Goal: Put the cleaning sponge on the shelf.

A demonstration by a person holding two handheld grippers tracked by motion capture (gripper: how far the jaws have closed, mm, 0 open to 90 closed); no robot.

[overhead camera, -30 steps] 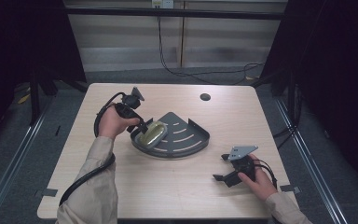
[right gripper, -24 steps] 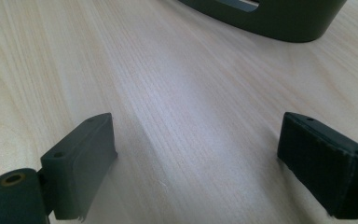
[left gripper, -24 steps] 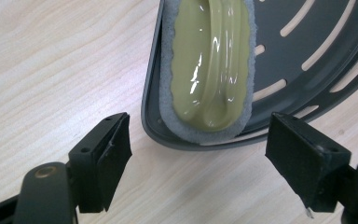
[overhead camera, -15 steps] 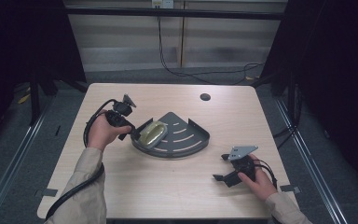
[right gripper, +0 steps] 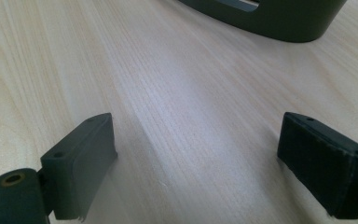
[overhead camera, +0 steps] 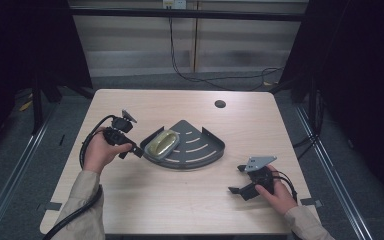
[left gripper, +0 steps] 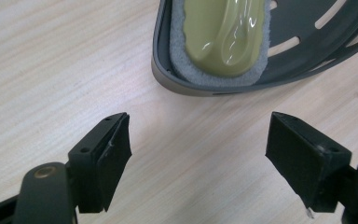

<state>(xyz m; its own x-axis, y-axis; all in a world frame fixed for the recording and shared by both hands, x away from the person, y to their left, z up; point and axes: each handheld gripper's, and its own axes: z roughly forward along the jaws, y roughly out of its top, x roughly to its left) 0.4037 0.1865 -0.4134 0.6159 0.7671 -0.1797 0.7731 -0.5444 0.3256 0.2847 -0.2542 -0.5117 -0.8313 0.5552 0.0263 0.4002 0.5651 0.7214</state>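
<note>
The left gripper [overhead camera: 130,149] sits at the left of the table [overhead camera: 130,210], just beside the left corner of the tray [overhead camera: 200,152]. Its jaws are spread wide and hold nothing. In the left gripper view, the two black pads [left gripper: 114,154] frame bare wood, and the tray rim lies just ahead of them, apart from both pads. The left hand [overhead camera: 99,150] grips the tool body, and a black cable [overhead camera: 87,140] loops behind it.

The tray is a dark grey, fan-shaped rack with slotted floor and a raised rim. It rests flat near the table centre. A sponge [overhead camera: 161,144] lies inside the tray at its left end. The sponge has a glossy olive-green top and a grey pad layer beneath, visible in the left gripper view [left gripper: 223,37]. The grey layer touches the inner wall of the tray.

The right gripper [overhead camera: 240,181] rests low at the right front of the table, well apart from the tray. Its jaws are also spread wide and empty. The right gripper view shows both pads [right gripper: 86,158] over bare wood, with the tray wall [right gripper: 270,18] farther ahead. The right hand [overhead camera: 275,190] holds the tool, and the grey plate [overhead camera: 257,161] sits on top of it.

A small dark hole [overhead camera: 220,104] marks the table surface near the far edge.
</note>
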